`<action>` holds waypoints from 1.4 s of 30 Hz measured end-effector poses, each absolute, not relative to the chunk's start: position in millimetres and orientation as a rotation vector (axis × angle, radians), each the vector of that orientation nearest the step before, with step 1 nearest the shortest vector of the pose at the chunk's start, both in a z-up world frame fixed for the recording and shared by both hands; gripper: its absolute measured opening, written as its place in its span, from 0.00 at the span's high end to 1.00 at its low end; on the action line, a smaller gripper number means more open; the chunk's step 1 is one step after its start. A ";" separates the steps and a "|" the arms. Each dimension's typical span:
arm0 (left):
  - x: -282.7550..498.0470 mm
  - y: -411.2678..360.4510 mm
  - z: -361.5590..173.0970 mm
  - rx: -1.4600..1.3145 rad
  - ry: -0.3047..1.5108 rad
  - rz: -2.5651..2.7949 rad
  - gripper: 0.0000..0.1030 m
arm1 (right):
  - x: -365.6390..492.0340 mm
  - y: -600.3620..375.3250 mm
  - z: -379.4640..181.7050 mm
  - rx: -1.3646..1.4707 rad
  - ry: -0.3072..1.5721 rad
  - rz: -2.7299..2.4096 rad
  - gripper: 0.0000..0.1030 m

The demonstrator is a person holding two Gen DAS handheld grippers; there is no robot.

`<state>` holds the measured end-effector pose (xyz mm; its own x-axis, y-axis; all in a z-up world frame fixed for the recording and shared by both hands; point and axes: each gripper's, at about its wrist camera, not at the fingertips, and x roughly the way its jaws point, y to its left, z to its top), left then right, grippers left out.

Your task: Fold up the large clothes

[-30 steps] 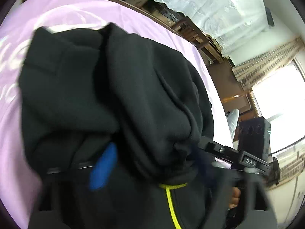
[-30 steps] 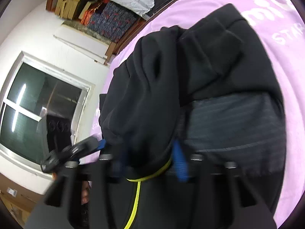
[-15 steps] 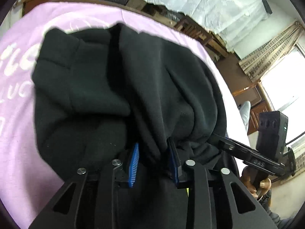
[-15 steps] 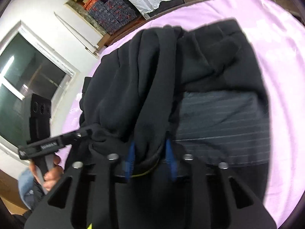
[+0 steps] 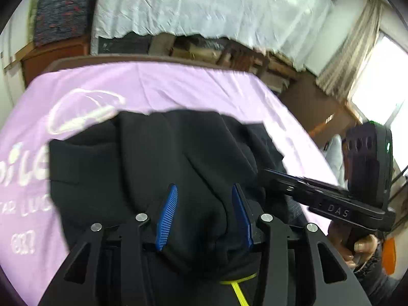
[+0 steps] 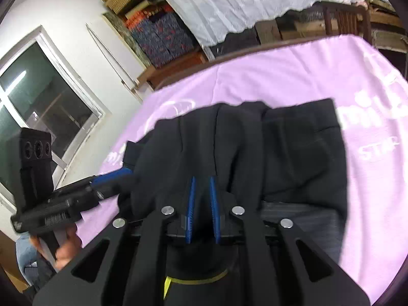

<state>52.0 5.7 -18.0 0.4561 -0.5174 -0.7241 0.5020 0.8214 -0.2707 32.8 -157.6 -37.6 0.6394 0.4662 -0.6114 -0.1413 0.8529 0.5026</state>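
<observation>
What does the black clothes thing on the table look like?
Find the table under the pink cloth with white writing. Bunched near its front edge lies the black garment, the only dark thing there, showing a grey striped lining and pinched by blue-padded grippers.

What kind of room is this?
Probably a spare or storage room at home: a black garment lies on a pink printed sheet, with stacked patterned boxes, a curtained window and white-draped furniture.

A lived-in home room: a pink printed sheet [image 5: 178, 84] covers the desk, patterned storage boxes [image 6: 163, 38] stacked at eleven o'clock, a curtained window [image 5: 377, 86] at two o'clock.
</observation>
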 end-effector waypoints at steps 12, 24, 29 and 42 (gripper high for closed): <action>56.3 -6.4 -65.6 0.140 0.857 -0.588 0.61 | 61.6 -186.9 -98.8 0.718 0.917 0.481 1.00; 16.7 -5.0 -71.0 0.257 0.823 -0.566 0.40 | 13.3 -158.1 -71.9 0.508 0.927 0.463 0.95; 15.4 -10.2 -73.8 0.301 0.796 -0.544 0.39 | 28.2 -170.4 -94.5 0.616 0.988 0.485 0.97; -25.8 57.1 -42.5 0.246 0.751 -0.467 0.33 | -37.7 -215.6 -39.9 0.589 0.777 0.406 0.52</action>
